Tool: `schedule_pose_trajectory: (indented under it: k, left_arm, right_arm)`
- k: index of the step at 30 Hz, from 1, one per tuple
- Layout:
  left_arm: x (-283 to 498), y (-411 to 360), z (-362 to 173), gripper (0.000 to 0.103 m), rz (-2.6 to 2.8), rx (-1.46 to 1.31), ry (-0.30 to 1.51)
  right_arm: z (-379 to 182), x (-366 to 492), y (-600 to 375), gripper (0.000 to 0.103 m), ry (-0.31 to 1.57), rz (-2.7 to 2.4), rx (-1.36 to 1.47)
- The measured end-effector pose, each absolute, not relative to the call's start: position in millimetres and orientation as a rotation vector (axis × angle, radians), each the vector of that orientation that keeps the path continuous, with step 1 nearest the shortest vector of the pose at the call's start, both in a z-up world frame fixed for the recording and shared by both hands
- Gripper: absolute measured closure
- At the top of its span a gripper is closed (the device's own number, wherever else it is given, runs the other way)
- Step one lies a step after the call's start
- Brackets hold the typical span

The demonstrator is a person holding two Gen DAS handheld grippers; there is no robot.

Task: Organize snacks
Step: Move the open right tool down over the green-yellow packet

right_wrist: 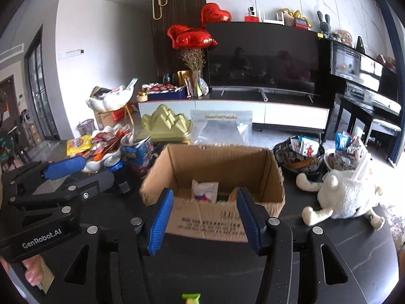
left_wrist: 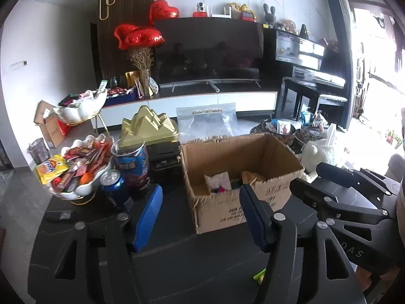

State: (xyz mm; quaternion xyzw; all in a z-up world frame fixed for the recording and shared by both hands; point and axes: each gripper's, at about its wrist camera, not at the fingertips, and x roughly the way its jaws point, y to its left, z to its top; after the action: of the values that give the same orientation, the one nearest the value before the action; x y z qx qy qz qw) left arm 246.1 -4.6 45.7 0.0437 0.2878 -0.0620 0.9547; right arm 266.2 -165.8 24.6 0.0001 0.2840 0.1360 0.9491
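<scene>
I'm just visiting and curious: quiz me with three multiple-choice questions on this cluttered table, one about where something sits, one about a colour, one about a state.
1. Where is the plush toy relative to the cardboard box?
A. inside it
B. to its right
C. on top of it

2. What colour are the gripper pads?
A. blue
B. red
C. green

3. How is the box?
A. taped shut
B. tipped on its side
C. open at the top

Answers: 1 B, the toy lies on the table right of the box. 2 A, both grippers carry blue pads. 3 C, the flaps stand up and packets show inside.
</scene>
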Motion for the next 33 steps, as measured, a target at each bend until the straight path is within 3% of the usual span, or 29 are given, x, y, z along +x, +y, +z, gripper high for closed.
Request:
schedule_pose_trajectory:
  k: [16, 33]
  left_arm:
    - [197, 6, -1, 0.023, -0.061, 0.106, 0.637]
    - [190, 9, -64, 0.021, -0.049, 0.094, 0.771]
  right_arm:
    - [-34, 230, -156, 0.048, 0.719, 0.313, -0.006]
    - [-106, 223, -147, 0.048, 0.909, 0.334, -0.005]
